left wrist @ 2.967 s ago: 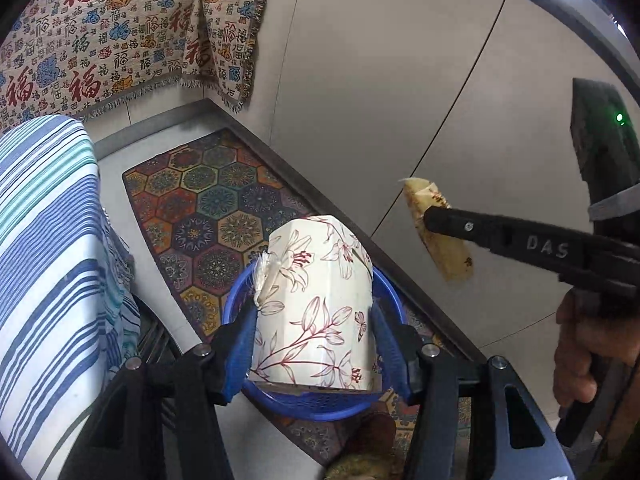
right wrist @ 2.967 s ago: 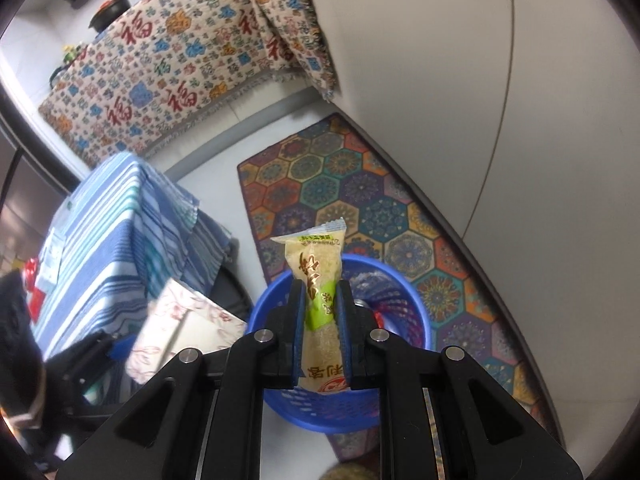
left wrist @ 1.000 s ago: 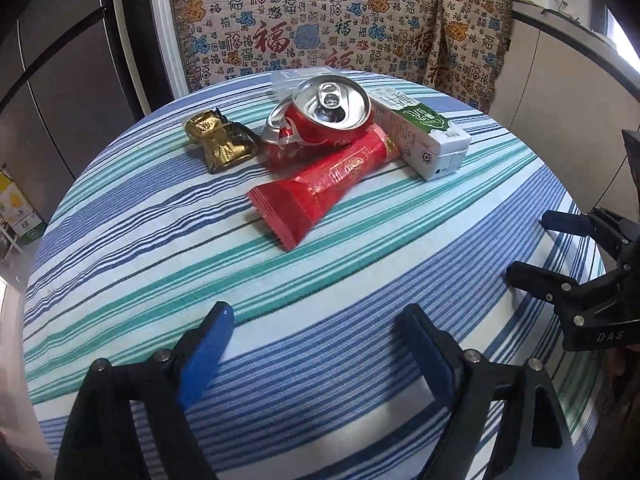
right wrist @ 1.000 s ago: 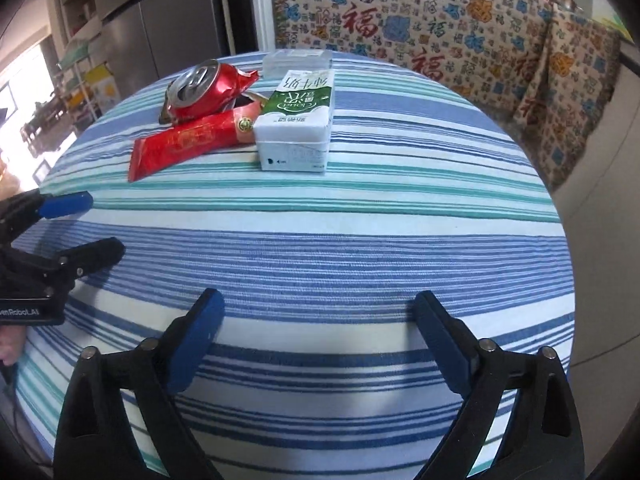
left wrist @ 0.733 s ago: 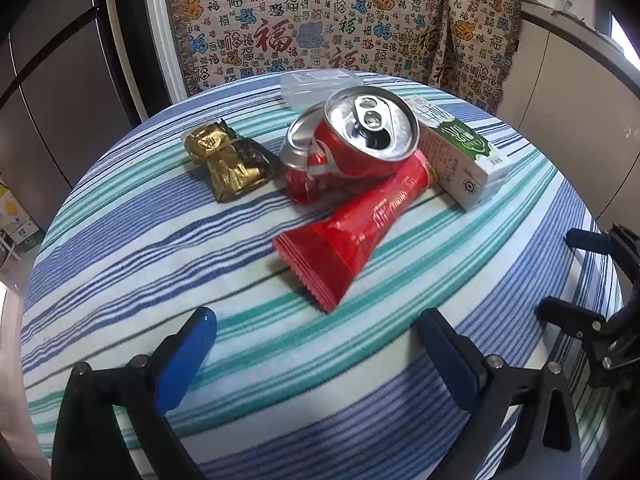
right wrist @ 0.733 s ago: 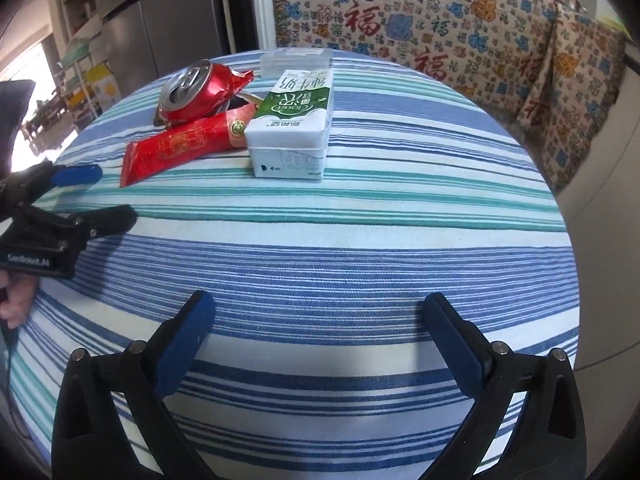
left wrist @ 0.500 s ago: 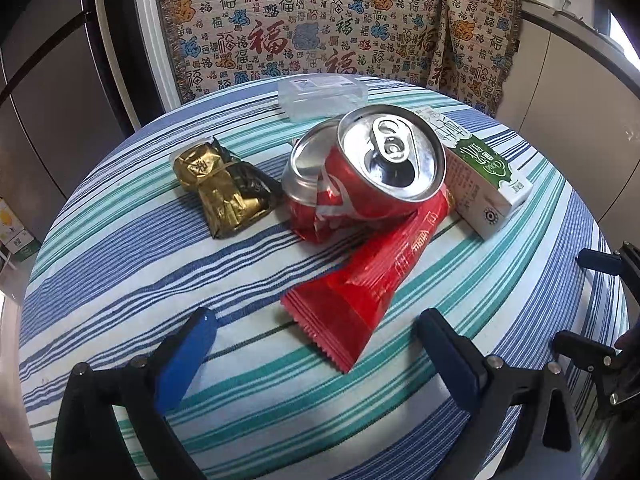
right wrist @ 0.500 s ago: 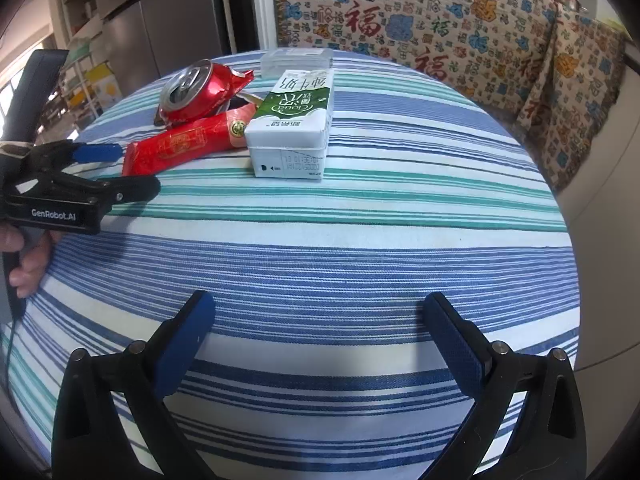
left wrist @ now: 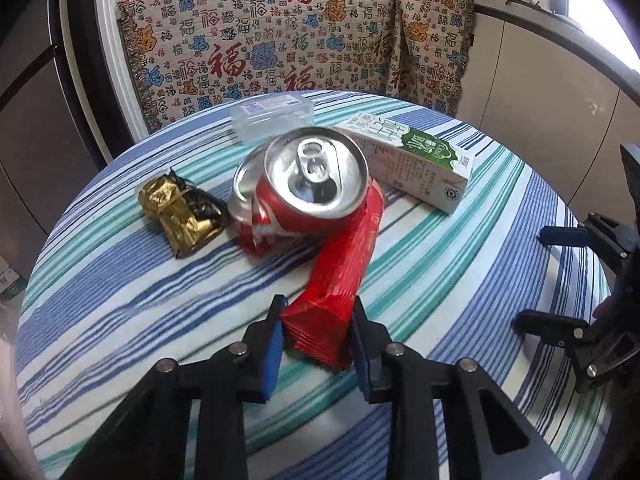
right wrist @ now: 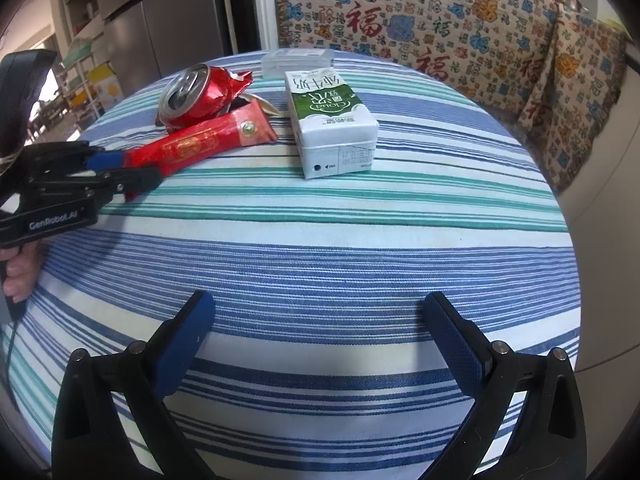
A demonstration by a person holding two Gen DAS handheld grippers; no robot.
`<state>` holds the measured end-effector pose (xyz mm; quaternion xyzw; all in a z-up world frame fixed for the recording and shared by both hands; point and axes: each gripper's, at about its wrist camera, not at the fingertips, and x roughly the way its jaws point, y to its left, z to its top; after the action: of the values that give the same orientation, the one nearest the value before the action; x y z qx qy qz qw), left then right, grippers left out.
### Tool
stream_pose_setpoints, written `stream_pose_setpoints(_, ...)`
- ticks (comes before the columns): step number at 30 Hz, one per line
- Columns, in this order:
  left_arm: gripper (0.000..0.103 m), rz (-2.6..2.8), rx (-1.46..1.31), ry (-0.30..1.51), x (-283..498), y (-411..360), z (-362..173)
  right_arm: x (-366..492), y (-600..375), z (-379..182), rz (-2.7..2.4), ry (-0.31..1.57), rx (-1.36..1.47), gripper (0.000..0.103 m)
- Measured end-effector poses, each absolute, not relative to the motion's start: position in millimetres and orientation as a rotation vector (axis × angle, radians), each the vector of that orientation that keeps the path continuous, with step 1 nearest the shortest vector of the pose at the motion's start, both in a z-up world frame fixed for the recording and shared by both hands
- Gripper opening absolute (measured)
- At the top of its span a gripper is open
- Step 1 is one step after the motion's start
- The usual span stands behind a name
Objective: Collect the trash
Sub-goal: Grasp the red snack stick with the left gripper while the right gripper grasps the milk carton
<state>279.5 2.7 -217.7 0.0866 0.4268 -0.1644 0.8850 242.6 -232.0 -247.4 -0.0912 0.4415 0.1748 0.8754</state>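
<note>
Red wrapper [left wrist: 340, 276] in closing left claw [left wrist: 316, 340]; right claw [right wrist: 320, 344] wide.

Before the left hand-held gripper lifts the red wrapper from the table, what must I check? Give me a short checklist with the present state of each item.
1. Red wrapper between the left hand-held gripper pads: ok, its near end sits there as the jaws are closing.
2. Firm grip: cannot tell, pads look to touch the wrapper's sides.
3. Wrapper free to lift: not ok, the crushed red can rests on its far end.
4. Milk carton apart from the wrapper: ok, it lies beside.
5. Right hand-held gripper out of the way: ok, open and empty over the striped tablecloth.
6. Gold wrapper clear: ok, left of the can.
</note>
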Motion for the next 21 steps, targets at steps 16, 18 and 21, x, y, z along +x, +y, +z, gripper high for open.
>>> stream_pose_setpoints(16, 0.056, -0.163, 0.048, 0.978, 166, 24, -215, 241, -231, -247, 0.367, 0.917, -0.19, 0.103)
stream_pose_setpoints(18, 0.062, -0.184, 0.085, 0.985, 171, 19, -216, 241, -231, -247, 0.367, 0.917, -0.19, 0.103)
stream_pose_setpoints(21, 0.062, -0.219, 0.17, 0.969, 181, 6, -216, 241, -231, -247, 0.368, 0.917, -0.19, 0.103)
